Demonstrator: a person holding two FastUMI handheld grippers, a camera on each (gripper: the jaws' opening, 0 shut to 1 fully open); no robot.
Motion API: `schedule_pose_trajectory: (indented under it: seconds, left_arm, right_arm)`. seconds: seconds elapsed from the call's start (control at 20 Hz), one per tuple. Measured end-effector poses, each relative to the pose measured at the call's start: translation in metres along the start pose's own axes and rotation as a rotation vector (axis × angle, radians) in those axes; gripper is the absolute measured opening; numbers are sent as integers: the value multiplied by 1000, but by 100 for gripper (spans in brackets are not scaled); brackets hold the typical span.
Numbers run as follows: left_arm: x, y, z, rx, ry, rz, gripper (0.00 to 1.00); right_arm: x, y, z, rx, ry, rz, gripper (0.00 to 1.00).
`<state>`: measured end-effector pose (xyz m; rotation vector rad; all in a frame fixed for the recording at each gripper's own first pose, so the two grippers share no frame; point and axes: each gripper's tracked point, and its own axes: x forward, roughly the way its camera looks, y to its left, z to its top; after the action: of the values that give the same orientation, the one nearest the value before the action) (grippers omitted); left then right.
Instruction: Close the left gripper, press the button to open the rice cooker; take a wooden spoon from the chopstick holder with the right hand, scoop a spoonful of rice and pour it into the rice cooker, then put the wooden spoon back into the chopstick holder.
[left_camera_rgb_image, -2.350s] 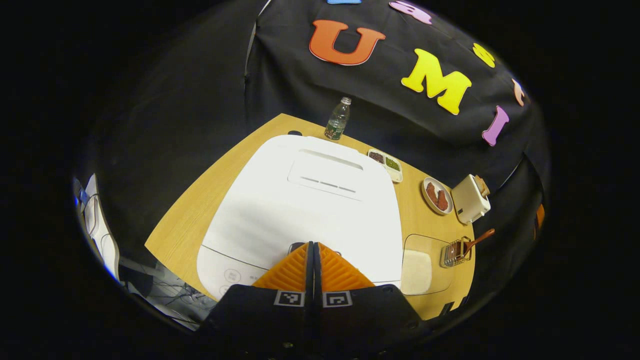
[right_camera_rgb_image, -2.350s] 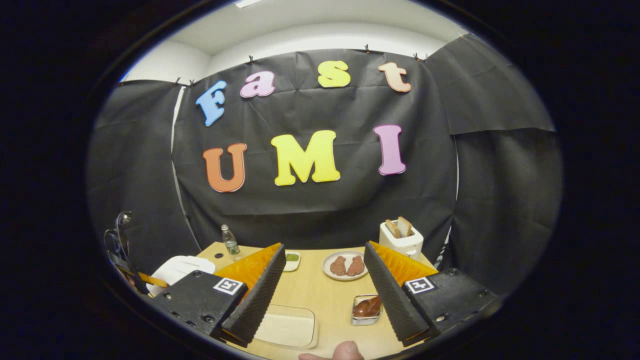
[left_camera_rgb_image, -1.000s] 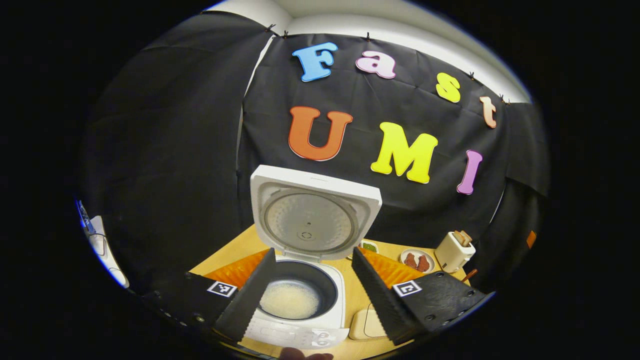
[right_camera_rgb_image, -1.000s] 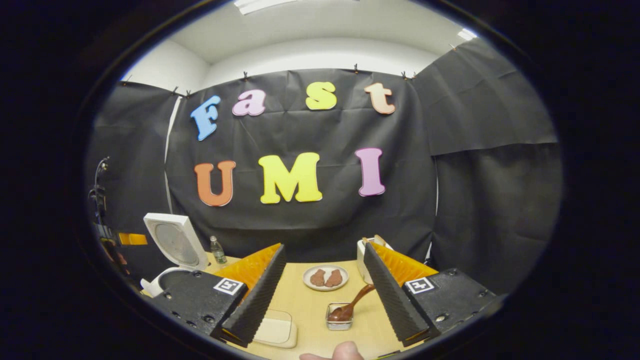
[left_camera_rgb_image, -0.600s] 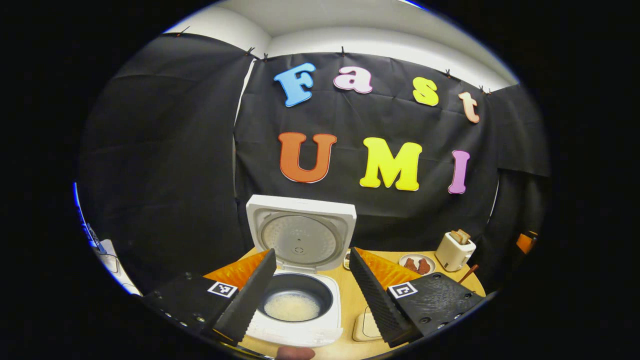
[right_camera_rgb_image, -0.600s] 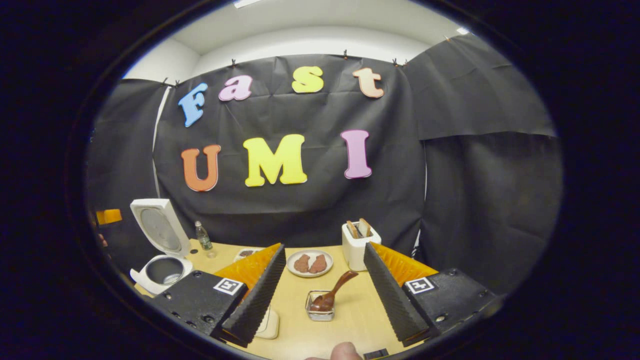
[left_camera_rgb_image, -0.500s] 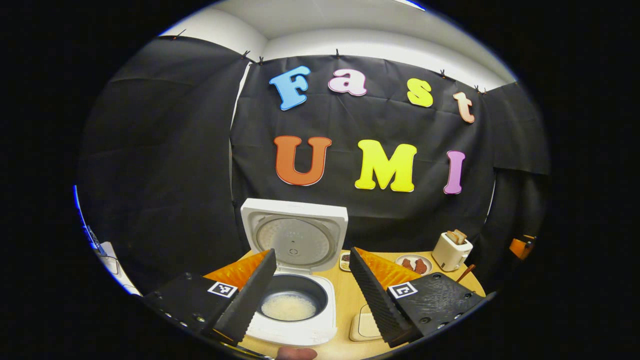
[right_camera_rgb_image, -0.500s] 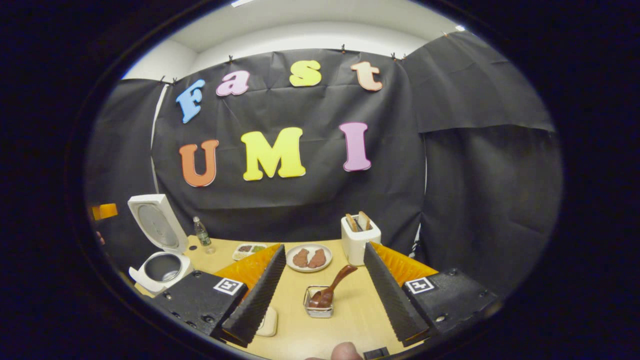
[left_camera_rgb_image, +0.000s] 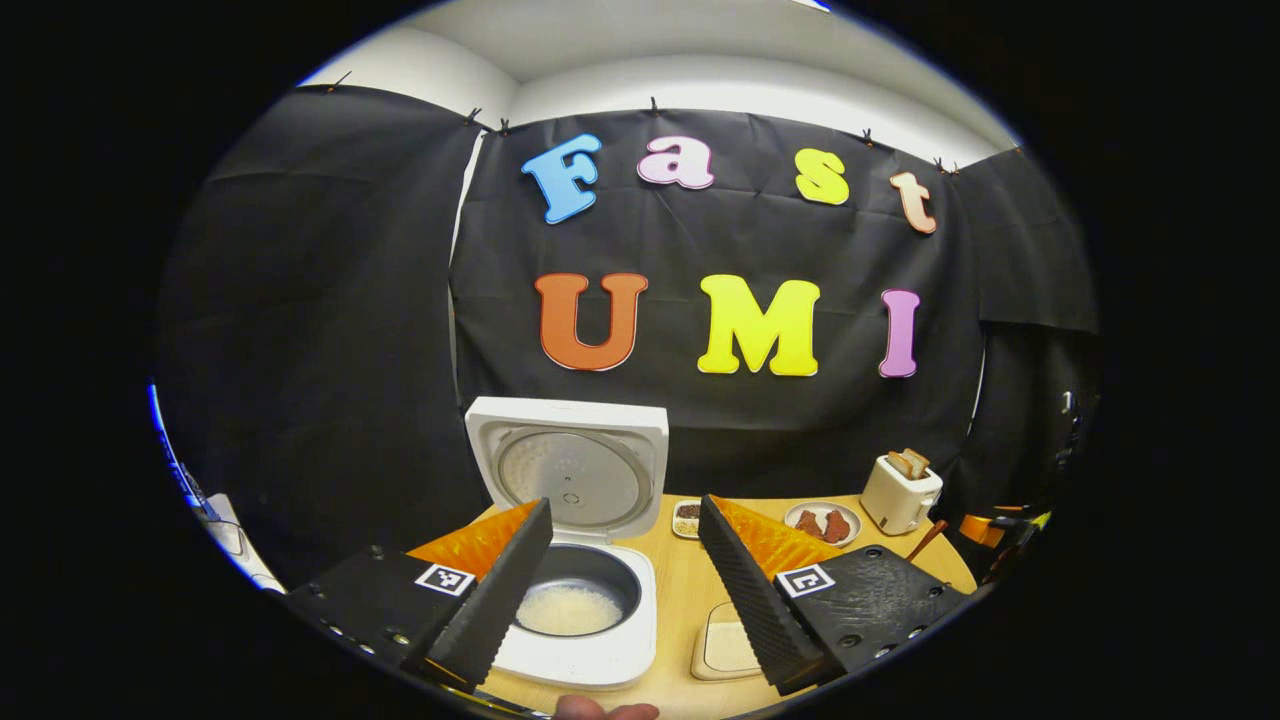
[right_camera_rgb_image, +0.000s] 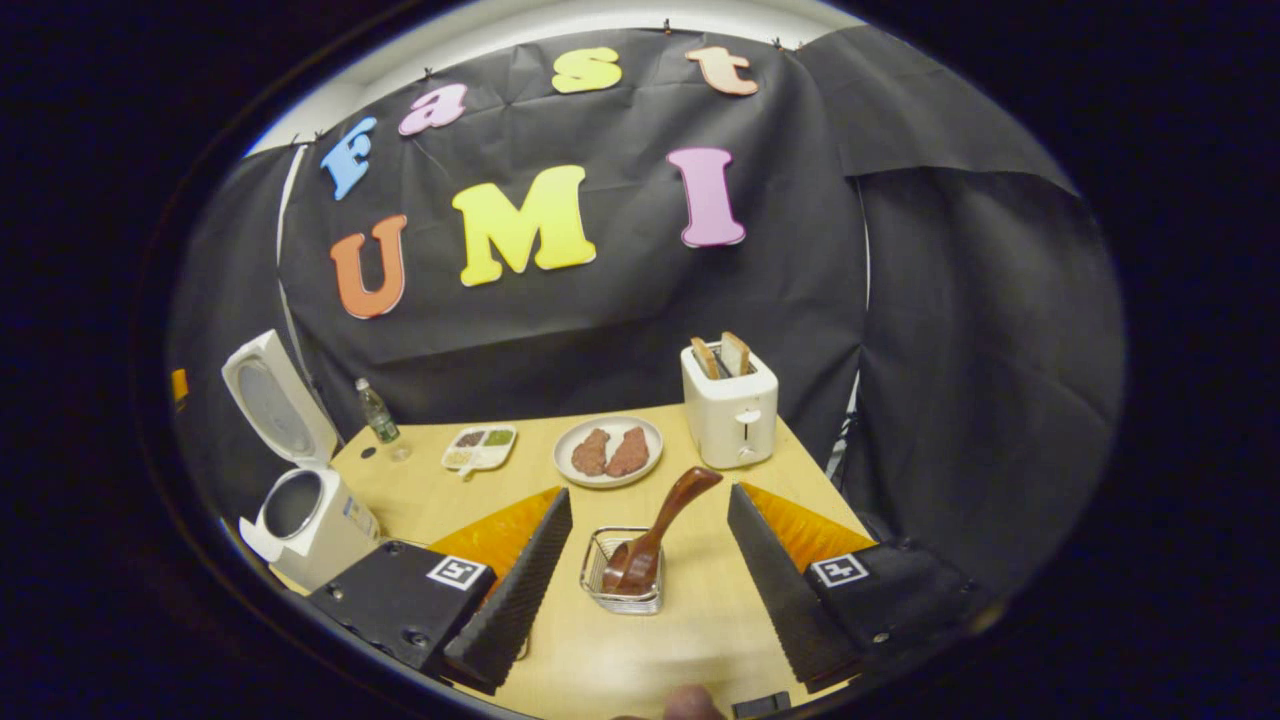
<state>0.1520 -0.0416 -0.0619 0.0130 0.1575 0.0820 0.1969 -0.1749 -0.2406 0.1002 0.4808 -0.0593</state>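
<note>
On the table (right_camera_rgb_image: 700, 610), both tools spread open, right tool (right_camera_rgb_image: 640, 565) flanking chopstick holder (right_camera_rgb_image: 622, 575), wooden spoon (right_camera_rgb_image: 660, 525), toaster (right_camera_rgb_image: 730, 415) behind

One rice cooker (right_camera_rgb_image: 300, 515) is sitting open. One wooden spoon (right_camera_rgb_image: 655, 535) is leaning in one chopstick holder (right_camera_rgb_image: 620, 575). One toaster (right_camera_rgb_image: 730, 410) is holding two slices of toast (right_camera_rgb_image: 722, 355). One plate (right_camera_rgb_image: 608, 452) is carrying two pieces of meat (right_camera_rgb_image: 610, 452). One water bottle (right_camera_rgb_image: 375, 410) is standing near one divided dish (right_camera_rgb_image: 480, 447).
</note>
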Motion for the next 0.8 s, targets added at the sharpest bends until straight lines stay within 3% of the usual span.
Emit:
schedule_pose_trajectory:
  seconds: [0.35,0.5,0.7,0.8]
  left_arm:
    - [17,18,1,-18,12,102,94]
    - [17,19,-6,-9,51,129,94]
    - [17,12,-15,51,89,118,94]
    - [15,9,-13,54,85,117,94]
  right_arm:
    - [92,-23,-50,97,173,1,100]
    - [118,-23,-61,146,209,21,95]
    - [143,-16,-74,251,270,55,79]
    - [145,-14,-74,280,277,61,53]
